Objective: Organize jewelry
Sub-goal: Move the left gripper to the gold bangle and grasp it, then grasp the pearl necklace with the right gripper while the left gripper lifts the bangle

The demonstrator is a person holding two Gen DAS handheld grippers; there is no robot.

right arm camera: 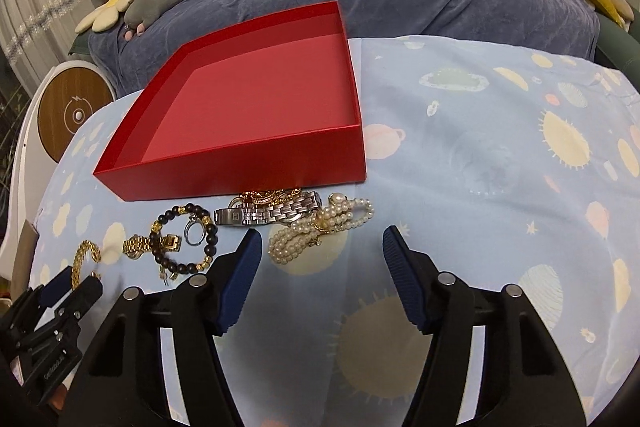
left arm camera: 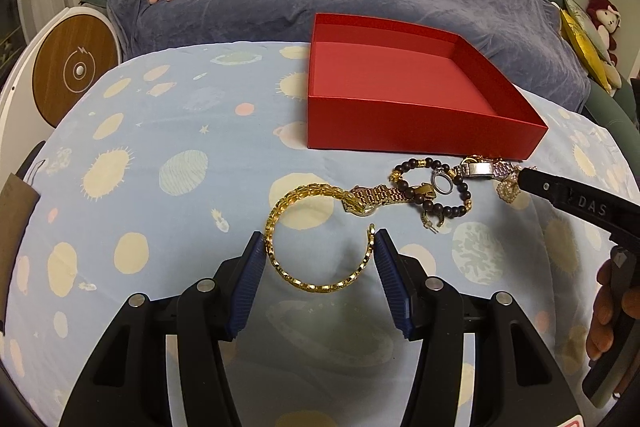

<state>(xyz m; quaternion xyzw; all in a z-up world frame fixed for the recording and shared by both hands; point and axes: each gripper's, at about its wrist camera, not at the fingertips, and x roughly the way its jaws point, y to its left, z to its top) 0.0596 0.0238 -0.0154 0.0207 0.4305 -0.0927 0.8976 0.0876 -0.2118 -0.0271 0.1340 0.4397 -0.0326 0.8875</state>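
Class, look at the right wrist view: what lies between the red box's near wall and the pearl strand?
The silver watch lies there, along the red box wall, with a gold chain tucked behind it; the pearl strand touches the watch's right end.

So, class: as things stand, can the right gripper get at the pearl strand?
Probably yes: the right gripper stands open, the pearl strand lies just ahead between its fingertips, and nothing covers it.
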